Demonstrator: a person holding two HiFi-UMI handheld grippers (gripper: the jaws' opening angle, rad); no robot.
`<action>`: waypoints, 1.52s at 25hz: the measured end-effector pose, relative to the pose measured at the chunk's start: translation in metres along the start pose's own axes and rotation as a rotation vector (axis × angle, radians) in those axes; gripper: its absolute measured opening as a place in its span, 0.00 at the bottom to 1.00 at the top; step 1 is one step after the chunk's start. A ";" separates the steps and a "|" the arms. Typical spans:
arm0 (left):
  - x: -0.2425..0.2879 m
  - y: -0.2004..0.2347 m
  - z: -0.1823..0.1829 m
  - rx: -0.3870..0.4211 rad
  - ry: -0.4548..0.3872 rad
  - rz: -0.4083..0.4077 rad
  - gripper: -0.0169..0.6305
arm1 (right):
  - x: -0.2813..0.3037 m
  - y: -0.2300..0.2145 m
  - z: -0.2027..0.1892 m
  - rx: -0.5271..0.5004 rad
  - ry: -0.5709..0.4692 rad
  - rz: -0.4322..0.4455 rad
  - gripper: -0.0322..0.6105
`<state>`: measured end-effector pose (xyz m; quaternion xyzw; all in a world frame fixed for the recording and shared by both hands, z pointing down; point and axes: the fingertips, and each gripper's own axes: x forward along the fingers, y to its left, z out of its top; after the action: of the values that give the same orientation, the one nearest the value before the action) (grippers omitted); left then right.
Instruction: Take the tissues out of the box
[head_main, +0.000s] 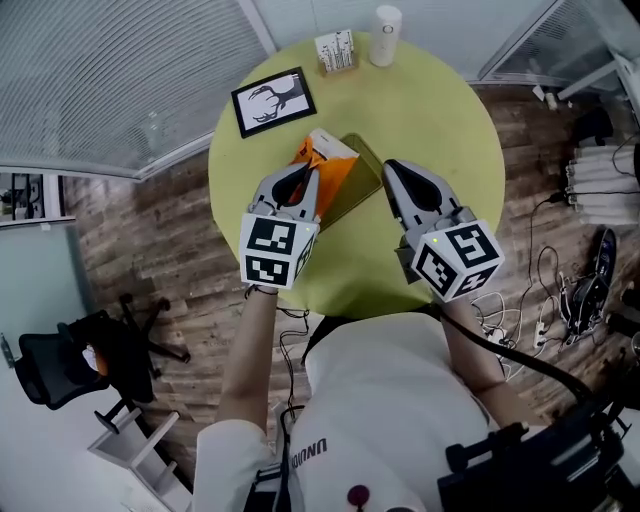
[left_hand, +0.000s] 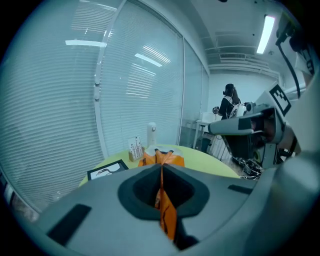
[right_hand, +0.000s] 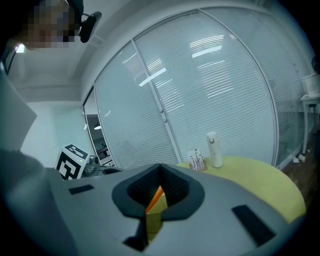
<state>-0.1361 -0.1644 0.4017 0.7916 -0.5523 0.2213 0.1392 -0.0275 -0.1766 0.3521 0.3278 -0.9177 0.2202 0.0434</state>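
Note:
An orange tissue pack (head_main: 328, 152) with a white top stands tilted out of an olive box (head_main: 358, 185) in the middle of the round yellow-green table (head_main: 440, 130). My left gripper (head_main: 300, 172) is over the pack's near side. In the left gripper view its jaws (left_hand: 161, 167) are shut on an orange fold of the pack (left_hand: 167, 215), with the rest of the pack (left_hand: 172, 160) beyond them. My right gripper (head_main: 390, 168) sits at the box's right corner. Its jaws (right_hand: 160, 170) are closed, apparently on the box's edge, and the olive box (right_hand: 150, 220) shows through the gap below them.
A framed deer picture (head_main: 272, 100) lies at the table's back left. A card holder (head_main: 336, 50) and a white bottle (head_main: 386, 35) stand at the far edge. An office chair (head_main: 80, 365) is on the floor at left, and cables (head_main: 560, 290) at right.

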 end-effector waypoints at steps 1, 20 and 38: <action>-0.001 0.001 0.003 -0.010 -0.012 0.005 0.05 | 0.000 0.000 0.002 -0.003 -0.003 0.001 0.08; -0.019 0.006 0.021 -0.076 -0.117 0.055 0.05 | 0.001 0.004 0.000 -0.032 0.004 0.017 0.08; -0.043 0.014 0.041 -0.120 -0.260 0.114 0.05 | 0.004 0.011 0.001 -0.111 0.021 0.034 0.08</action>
<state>-0.1537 -0.1531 0.3441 0.7712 -0.6219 0.0913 0.1007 -0.0375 -0.1719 0.3475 0.3067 -0.9335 0.1731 0.0671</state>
